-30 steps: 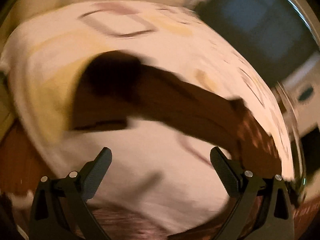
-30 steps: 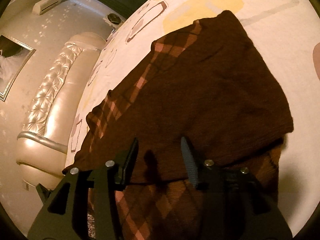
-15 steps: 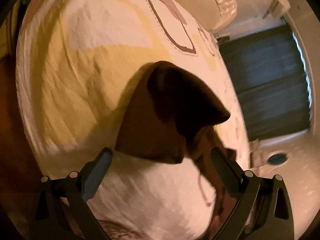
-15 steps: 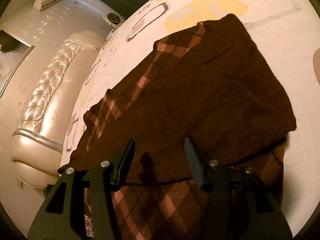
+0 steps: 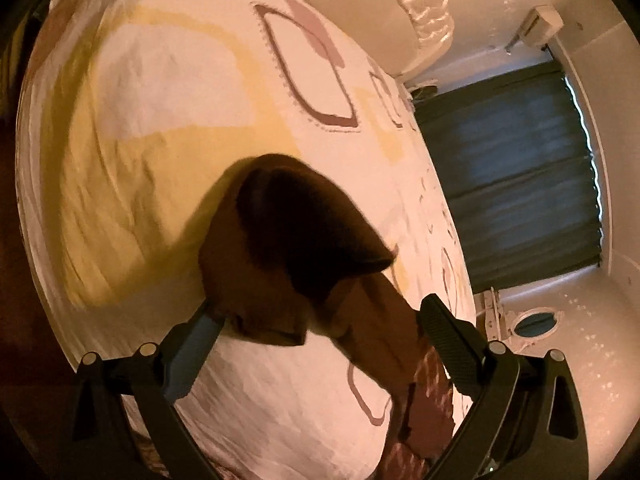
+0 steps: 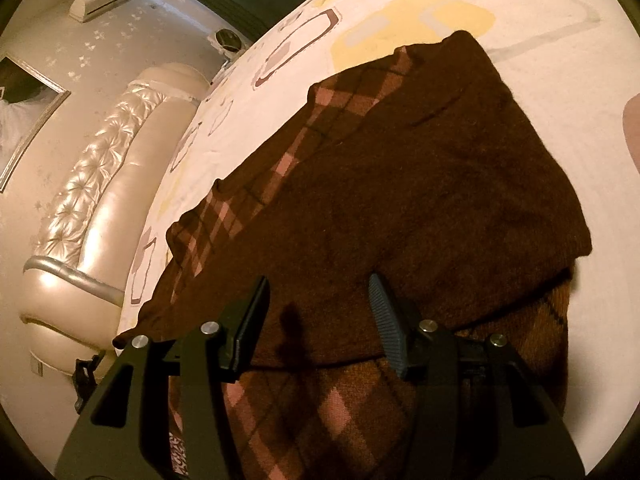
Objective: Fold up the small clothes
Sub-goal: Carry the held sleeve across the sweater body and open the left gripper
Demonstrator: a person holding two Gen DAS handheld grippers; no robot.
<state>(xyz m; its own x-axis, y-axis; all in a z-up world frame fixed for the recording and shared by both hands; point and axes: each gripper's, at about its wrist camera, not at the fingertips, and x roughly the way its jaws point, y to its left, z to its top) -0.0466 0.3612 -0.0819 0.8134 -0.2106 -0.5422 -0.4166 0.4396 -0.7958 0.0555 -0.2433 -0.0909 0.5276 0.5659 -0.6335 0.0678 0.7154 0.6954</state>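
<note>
Dark brown argyle knit sweater lies folded over on the white patterned bedsheet. Left gripper gapes wide around a raised corner; right gripper hovers parted above it.

Bedroom: bed, tufted headboard

- A brown sweater with a pink argyle pattern lies spread on the bed, partly folded over itself.
- The right gripper hangs above the sweater's folded edge, jaws apart, holding nothing.
- A tufted cream headboard runs along the bed's far edge.
- An air conditioner sits on the wall.
</note>
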